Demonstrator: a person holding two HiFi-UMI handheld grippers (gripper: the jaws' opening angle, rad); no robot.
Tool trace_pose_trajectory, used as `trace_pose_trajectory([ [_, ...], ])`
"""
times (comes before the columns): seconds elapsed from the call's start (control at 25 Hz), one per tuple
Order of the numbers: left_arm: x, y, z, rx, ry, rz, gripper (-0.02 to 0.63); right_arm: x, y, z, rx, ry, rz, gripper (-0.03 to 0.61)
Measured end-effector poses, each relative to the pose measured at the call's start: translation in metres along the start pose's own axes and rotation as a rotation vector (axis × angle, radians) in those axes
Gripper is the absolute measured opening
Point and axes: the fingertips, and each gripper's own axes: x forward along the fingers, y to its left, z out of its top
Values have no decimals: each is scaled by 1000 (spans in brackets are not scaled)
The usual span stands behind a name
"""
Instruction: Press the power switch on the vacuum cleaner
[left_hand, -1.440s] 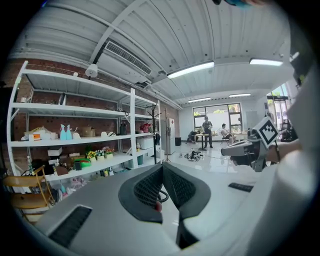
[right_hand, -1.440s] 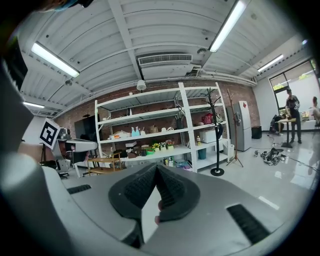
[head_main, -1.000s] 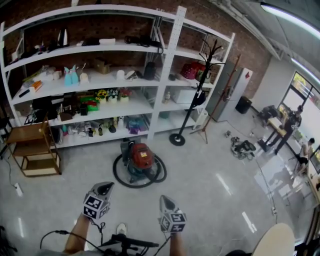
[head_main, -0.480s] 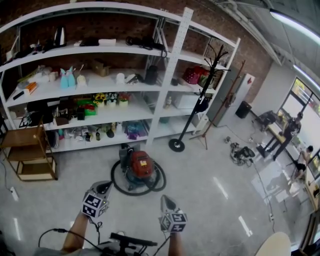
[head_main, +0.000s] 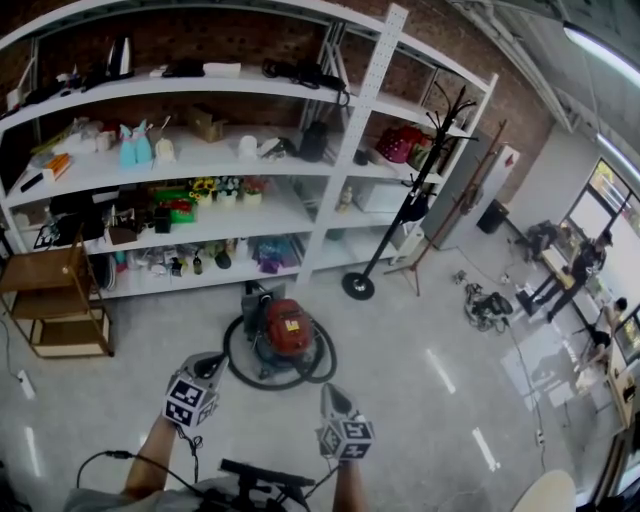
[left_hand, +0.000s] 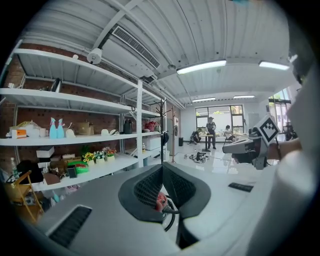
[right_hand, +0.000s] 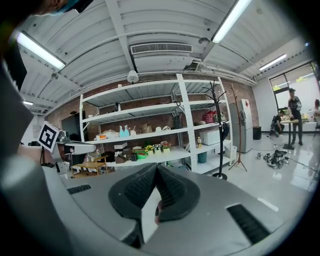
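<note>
- Left gripper (head_main: 210, 368): fingers pressed together, empty.
- Right gripper (head_main: 334, 396): likewise closed on nothing.
- Vacuum (head_main: 286, 326) (red, hose coiled round it) sits ahead of both fingertips, apart.

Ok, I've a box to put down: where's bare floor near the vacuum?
Bare floor right of the vacuum cleaner, up to the coat stand, and in front of it. Crowded behind by the shelving, left by the wooden rack.

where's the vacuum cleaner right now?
Head view, centre: the red vacuum cleaner sits on the floor before the white shelving, left of the coat stand base, just ahead of the left gripper and right gripper.
</note>
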Motion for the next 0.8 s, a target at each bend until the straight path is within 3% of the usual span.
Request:
trace_pose_trajectory([
  [0.36, 34, 20, 6, -14, -11, -5, 8, 38, -8, 18, 1, -7, 13, 12],
  [0.8, 126, 59, 28, 10, -8, 18, 6, 128, -64, 40, -22, -14, 29, 12],
])
